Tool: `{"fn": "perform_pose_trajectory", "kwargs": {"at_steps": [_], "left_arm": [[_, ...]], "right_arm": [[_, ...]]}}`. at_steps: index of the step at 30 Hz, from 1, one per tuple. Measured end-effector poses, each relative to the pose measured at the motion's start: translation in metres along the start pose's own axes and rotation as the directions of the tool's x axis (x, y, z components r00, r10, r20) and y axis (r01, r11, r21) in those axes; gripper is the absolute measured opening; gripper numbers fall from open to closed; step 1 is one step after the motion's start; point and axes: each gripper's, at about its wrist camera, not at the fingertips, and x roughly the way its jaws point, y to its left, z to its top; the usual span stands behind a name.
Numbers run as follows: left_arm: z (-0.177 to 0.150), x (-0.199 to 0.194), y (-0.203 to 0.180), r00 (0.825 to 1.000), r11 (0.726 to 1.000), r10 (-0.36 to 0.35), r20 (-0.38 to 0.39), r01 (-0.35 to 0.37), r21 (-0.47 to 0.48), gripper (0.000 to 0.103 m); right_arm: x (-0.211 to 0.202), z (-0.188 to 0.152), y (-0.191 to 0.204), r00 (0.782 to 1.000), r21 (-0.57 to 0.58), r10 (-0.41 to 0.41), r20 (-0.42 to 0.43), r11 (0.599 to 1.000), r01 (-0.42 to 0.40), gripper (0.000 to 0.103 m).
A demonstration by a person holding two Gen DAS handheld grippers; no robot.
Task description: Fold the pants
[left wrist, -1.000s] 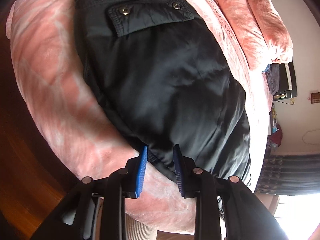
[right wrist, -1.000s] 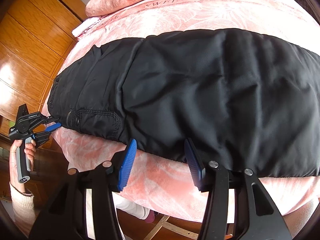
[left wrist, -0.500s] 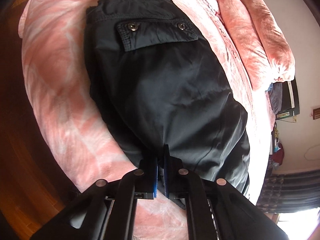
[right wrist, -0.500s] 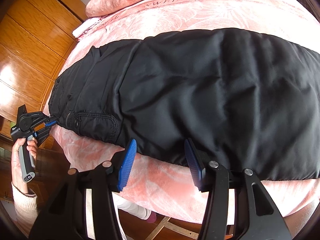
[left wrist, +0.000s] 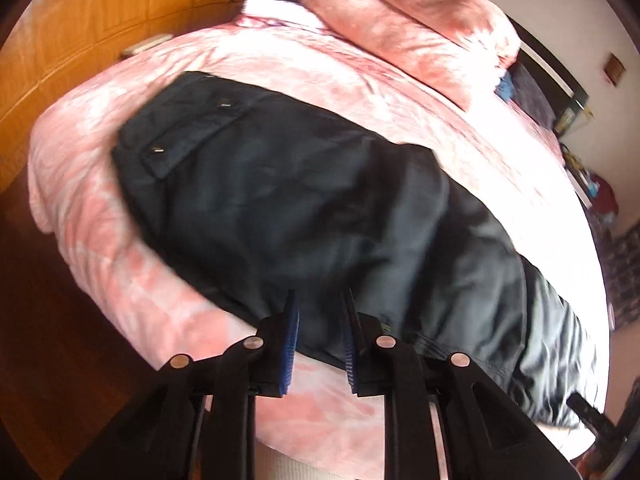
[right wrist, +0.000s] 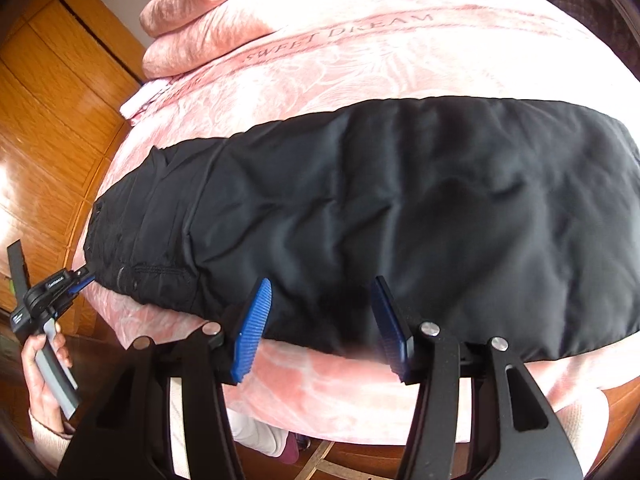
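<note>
Black pants (right wrist: 400,208) lie lengthwise on my pink bed (right wrist: 360,60), puffy, soft, slick-looking, probably light; I'd pinch the near hem edge. My left gripper (left wrist: 318,332) looks parted around that edge, my right gripper (right wrist: 320,320) gapes wide, nothing held in either

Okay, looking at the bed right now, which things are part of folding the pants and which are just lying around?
Part of the job:
black pants
left tool, jaws apart at the pants' near edge
right tool, open at the near edge
pink bedspread, the work surface

Just lying about:
folded pink blanket
wooden wardrobe
</note>
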Motion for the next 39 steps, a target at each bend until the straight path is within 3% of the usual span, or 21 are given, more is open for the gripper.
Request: {"fn": "perform_pose_trajectory", "kwargs": {"at_steps": [2, 5, 8, 13, 15, 17, 20, 25, 30, 34, 38, 39], "left_arm": [[-0.01, 0.011, -0.04, 0.993, 0.992, -0.097, -0.065, 0.102, 0.073, 0.019], [-0.029, 0.032, -0.093, 0.981, 0.97, -0.145, -0.131, 0.166, 0.177, 0.019], [-0.045, 0.052, -0.122, 0.975, 0.956, -0.127, -0.182, 0.17, 0.241, 0.019], [-0.05, 0.05, -0.137, 0.982, 0.947, -0.092, -0.168, 0.138, 0.291, 0.02], [-0.052, 0.042, -0.142, 0.982, 0.94, -0.104, -0.155, 0.148, 0.306, 0.026], [-0.057, 0.035, -0.149, 0.984, 0.929, -0.109, -0.138, 0.151, 0.339, 0.037], [-0.066, 0.037, -0.161, 0.983, 0.91, -0.118, -0.137, 0.163, 0.382, 0.037], [-0.075, 0.045, -0.192, 0.97, 0.868, -0.155, -0.189, 0.225, 0.443, 0.037], [-0.086, 0.054, -0.234, 0.96, 0.83, -0.167, -0.223, 0.259, 0.495, 0.037], [-0.092, 0.062, -0.257, 0.963, 0.8, -0.147, -0.227, 0.251, 0.545, 0.037], [-0.089, 0.079, -0.263, 0.961, 0.818, -0.123, -0.247, 0.239, 0.524, 0.037], [-0.088, 0.081, -0.262, 0.96, 0.821, -0.123, -0.251, 0.241, 0.518, 0.037]], "right_arm": [[0.003, 0.001, -0.008, 0.999, 0.002, -0.037, -0.013, 0.999, 0.037, 0.054], [0.014, -0.003, -0.012, 0.995, -0.014, -0.088, -0.037, 0.996, 0.088, 0.052], [0.024, -0.008, -0.012, 0.992, -0.045, -0.12, -0.045, 0.992, 0.118, 0.052], [0.004, -0.008, -0.021, 0.993, -0.03, -0.115, 0.001, 0.993, 0.115, 0.053], [-0.016, -0.009, -0.036, 0.989, 0.019, -0.145, 0.026, 0.989, 0.144, 0.059], [-0.037, -0.015, -0.064, 0.991, 0.107, -0.128, 0.045, 0.987, 0.122, 0.059], [-0.066, -0.028, -0.115, 0.991, 0.263, -0.118, 0.057, 0.96, 0.099, 0.059], [-0.091, -0.049, -0.181, 0.971, 0.413, -0.236, 0.03, 0.888, 0.203, 0.061], [-0.084, -0.056, -0.223, 0.99, 0.539, -0.12, 0.074, 0.84, 0.062, 0.061], [-0.08, -0.05, -0.238, 0.986, 0.562, -0.092, 0.138, 0.827, -0.002, 0.06], [-0.066, -0.045, -0.253, 0.98, 0.579, -0.044, 0.196, 0.811, -0.08, 0.059], [-0.064, -0.045, -0.255, 0.977, 0.582, -0.037, 0.21, 0.807, -0.095, 0.053]]}}
